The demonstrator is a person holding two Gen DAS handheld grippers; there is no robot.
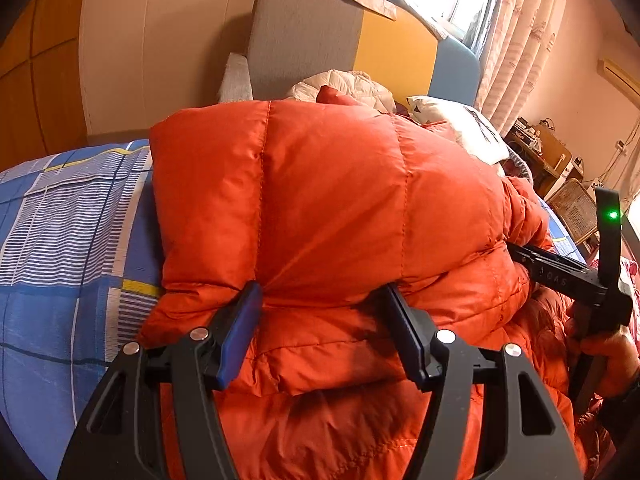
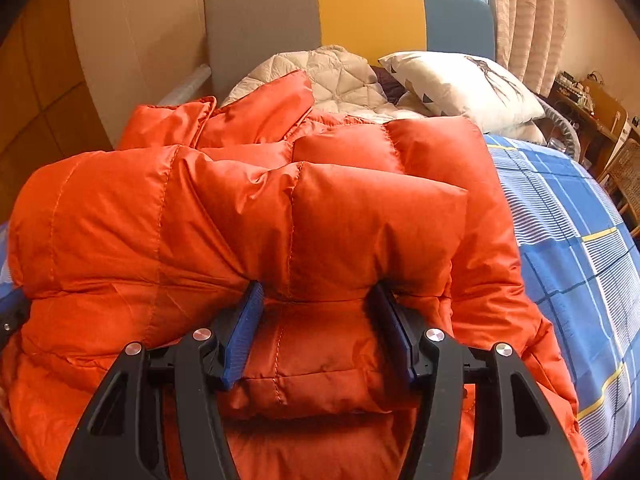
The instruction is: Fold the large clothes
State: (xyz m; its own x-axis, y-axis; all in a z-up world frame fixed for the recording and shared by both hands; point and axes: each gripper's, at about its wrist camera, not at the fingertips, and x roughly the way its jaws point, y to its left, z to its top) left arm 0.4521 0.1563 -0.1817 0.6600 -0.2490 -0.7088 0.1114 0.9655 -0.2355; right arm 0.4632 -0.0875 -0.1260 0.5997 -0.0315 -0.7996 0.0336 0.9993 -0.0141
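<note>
L hand-held gripper [image 1: 324,300] pinches a thick puffy fold of the coat [image 1: 320,184]: both blue pads sink into the padding, jaws held wide by the bulk. From the L cam the held fold balloons up at 12 o'clock of the fingertips, and more coat lies below and between the black arms at 6.

R hand-held gripper [image 2: 318,300] has the same kind of grip, pinching another fat fold of the coat [image 2: 240,220], which swells at 12 o'clock of its tips. In the L view the R gripper [image 1: 568,276] shows at 3 o'clock, black frame w/ a green light, a hand [image 1: 604,356] on its handle; its tips are buried in the coat.

The coat is orange, shiny smooth shell, down-filled, quilted into wide pillowy channels w/ stitched seams. It lies heaped on the bed [image 2: 568,240]. In the R view a lapped flap sits at 11 o'clock, farther back.

Bed sheet: blue plaid cotton-looking w/ white stripes & thin yellow bars, at 9 o'clock in the L view, 3 o'clock in the R. Behind the coat at 12–1: cream quilted duvet [image 2: 332,72], diamond stitch, and a white printed pillow [image 2: 460,84]. Headboard [image 2: 260,28] is padded in grey, yellow & blue panels.
</note>
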